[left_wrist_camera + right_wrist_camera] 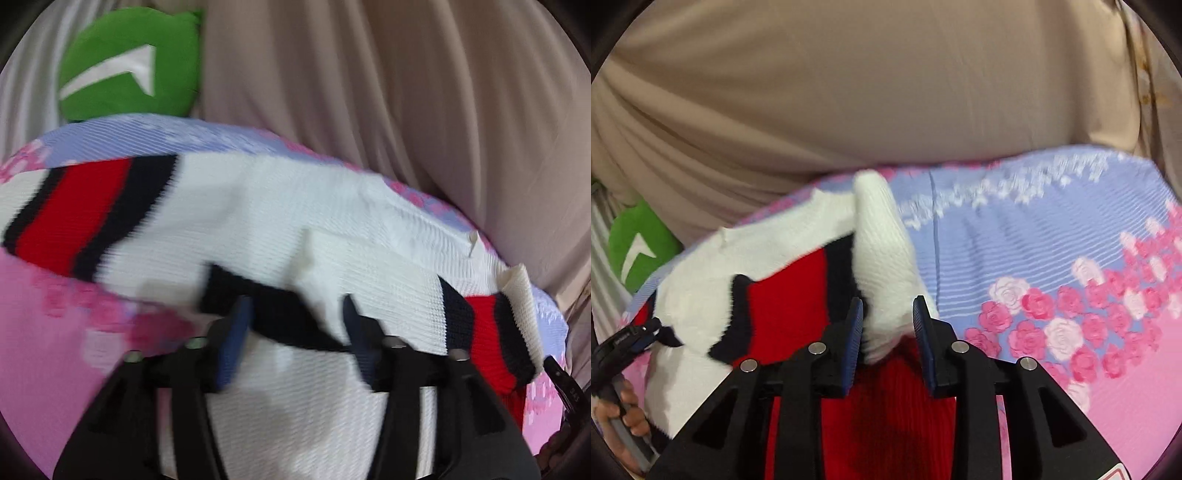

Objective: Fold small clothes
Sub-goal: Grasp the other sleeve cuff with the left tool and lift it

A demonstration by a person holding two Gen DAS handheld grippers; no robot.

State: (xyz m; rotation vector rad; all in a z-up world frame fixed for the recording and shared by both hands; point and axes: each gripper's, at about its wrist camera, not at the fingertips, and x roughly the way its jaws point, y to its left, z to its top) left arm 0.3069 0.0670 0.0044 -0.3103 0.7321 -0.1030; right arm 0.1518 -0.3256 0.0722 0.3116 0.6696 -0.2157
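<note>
**Sweater on bedspread, both grippers over it**

Obs: small white knit sweater w/ red and navy stripes point(295, 229) lies spread on the pink-and-lilac rose-print bedspread point(1071, 258). Body runs across my left view; striped sleeve at far left, second striped cuff at right edge, its end turned up.

L: my left gripper point(291, 325) sits low over the sweater's near edge, approx. at a navy band. Jaws stand well apart, blue pads point(232, 347) either side of white knit and the navy band. Pads not pressed on the cloth as far as I can see; frame blurred, so contact w/ fabric underneath not certain.

R: my right gripper point(888, 321) is at the sleeve end. White ribbed cuff point(882, 236) sits between the pads, red knit below it. Jaws partly apart; cuff fills most of the gap, touches left pad. Whether it is truly pinched: cannot tell.

Bkgd: beige draped cloth point(849, 92) behind the bed; green cushion w/ white arrow mark point(129, 62) at far left, against it.
</note>
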